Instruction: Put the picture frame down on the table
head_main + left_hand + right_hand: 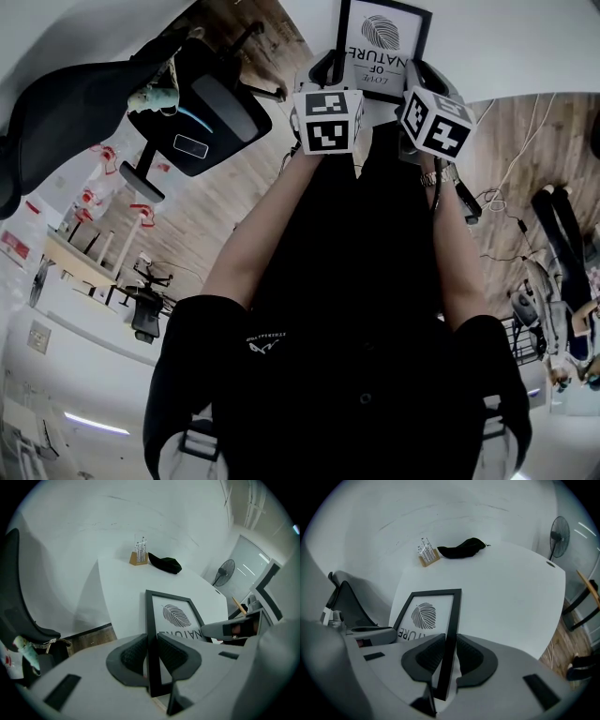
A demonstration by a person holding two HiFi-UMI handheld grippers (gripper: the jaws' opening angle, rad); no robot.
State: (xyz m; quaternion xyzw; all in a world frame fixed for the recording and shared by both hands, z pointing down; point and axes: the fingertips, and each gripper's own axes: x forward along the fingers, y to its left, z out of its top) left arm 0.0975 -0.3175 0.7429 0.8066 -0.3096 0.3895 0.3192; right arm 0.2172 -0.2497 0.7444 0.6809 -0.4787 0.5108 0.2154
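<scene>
Picture frame [383,45]: black, leaf print, 12 o'clock in head view, over white table [511,583]; contact unclear.
Left gripper [151,657]: jaws clamped on 1 side rail.
Right gripper [448,657]: jaws clamped on opposite rail.

Far end, there's the black pouch [461,548], slumped and lying flat, and that's our marker. Just beside it, on its left, a small wooden holder [426,555] stands upright with thin white sticks poking out the top. Whether the two touch, can't tell. Swing right of the pouch, well apart and down on the floor, there's a standing fan [559,531] with a round dark cage. Way over on the pouch's left and much nearer the camera sits a black office chair [21,616], a pale greenish toy [27,652] at its side. Under the chair, wood-plank floor [220,192]; white cables [514,155] trail across it over on the fan's side of the pouch.
</scene>
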